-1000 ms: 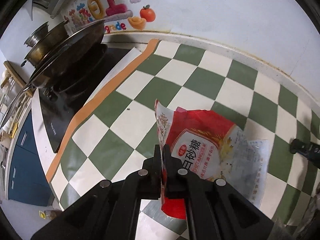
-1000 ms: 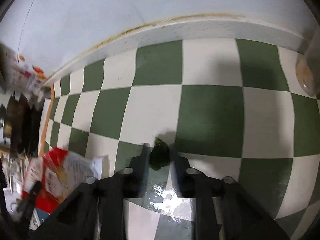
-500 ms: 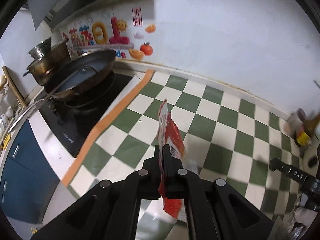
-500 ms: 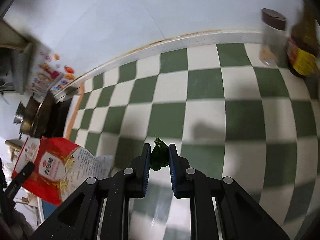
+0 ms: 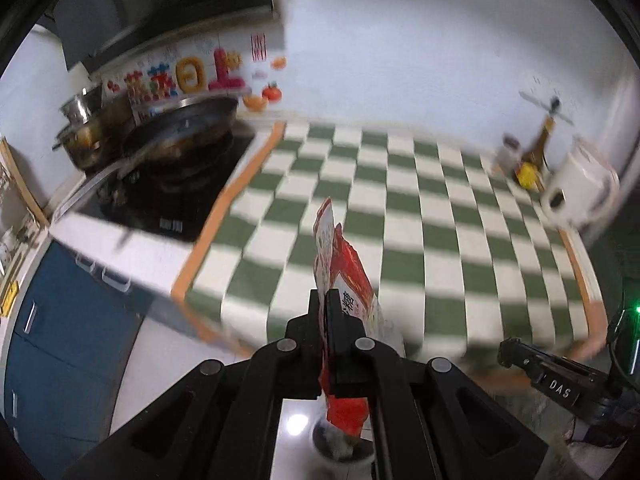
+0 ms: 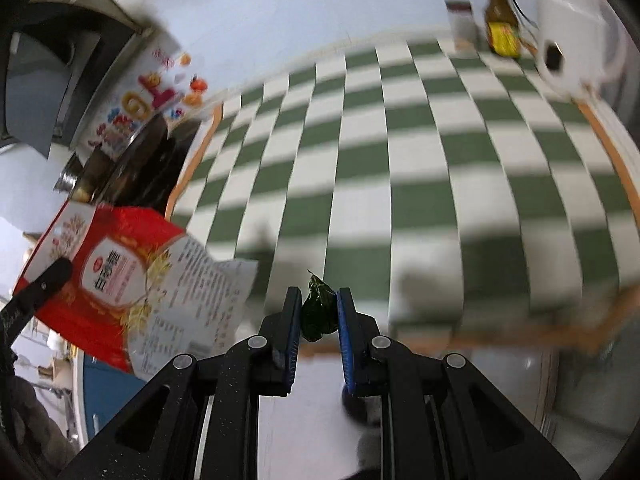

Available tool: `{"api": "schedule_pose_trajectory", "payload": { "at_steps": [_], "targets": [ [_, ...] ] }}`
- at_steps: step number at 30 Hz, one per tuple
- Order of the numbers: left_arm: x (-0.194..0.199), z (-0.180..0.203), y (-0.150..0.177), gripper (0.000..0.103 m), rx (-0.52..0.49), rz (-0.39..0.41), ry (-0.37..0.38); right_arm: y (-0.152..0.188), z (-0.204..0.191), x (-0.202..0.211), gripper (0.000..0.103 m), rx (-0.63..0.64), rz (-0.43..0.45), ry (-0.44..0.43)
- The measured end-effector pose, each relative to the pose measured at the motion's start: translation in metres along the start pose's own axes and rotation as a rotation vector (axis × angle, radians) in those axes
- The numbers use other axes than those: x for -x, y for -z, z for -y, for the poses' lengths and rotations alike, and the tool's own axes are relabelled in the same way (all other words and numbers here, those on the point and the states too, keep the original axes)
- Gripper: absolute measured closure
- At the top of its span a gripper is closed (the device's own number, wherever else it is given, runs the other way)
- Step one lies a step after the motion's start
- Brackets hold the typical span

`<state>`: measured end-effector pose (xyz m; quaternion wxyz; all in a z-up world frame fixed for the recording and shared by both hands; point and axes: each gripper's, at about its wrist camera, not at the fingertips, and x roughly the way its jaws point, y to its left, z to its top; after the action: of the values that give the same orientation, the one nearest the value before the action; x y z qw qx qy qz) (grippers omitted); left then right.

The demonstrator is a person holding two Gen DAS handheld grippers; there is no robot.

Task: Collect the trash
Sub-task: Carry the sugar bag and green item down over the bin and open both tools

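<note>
Up close, the left gripper was clamped on a red sugar bag, held edge-on above the checkered counter. Likewise, the right gripper pinched a dark green leaf. Farther back sat a wok, a bottle and a white cooker.

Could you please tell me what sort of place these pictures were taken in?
Most likely a home kitchen: a wok and pot sit on a black stove, with a condiment bottle on the green-and-white checkered counter.
</note>
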<state>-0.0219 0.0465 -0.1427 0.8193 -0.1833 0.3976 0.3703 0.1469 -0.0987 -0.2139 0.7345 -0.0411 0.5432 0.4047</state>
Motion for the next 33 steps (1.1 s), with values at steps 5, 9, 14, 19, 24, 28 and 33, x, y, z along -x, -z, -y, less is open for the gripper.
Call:
{"api": "schedule_pose_trajectory", "payload": {
  "at_steps": [5,9,14,19,24,28,33],
  "targets": [
    [-0.022,-0.007,0.069,0.103,-0.025,-0.119,-0.007,0.088,0.014,-0.016,0.085,-0.018,-0.106,0.032],
    [-0.086,-0.003,0.128,0.103,-0.033,-0.249,-0.025,0.142,0.047,-0.058,0.085,-0.065,-0.210,0.055],
    [-0.199,0.010,0.205,0.103,-0.028,-0.364,-0.063,0.193,0.098,-0.142,0.085,-0.090,-0.302,0.088],
    [-0.336,0.032,0.289,0.103,0.009,-0.471,-0.043,0.239,0.160,-0.252,0.085,-0.117,-0.353,0.091],
    [-0.451,0.054,0.360,0.102,0.055,-0.577,0.015,0.277,0.216,-0.355,0.085,-0.136,-0.404,0.099],
    [-0.500,0.065,0.392,0.098,0.051,-0.650,0.044,0.297,0.245,-0.410,0.085,-0.173,-0.437,0.085],
    [-0.502,0.065,0.397,0.084,0.051,-0.657,0.084,0.307,0.252,-0.440,0.084,-0.191,-0.456,0.025]
  ]
}}
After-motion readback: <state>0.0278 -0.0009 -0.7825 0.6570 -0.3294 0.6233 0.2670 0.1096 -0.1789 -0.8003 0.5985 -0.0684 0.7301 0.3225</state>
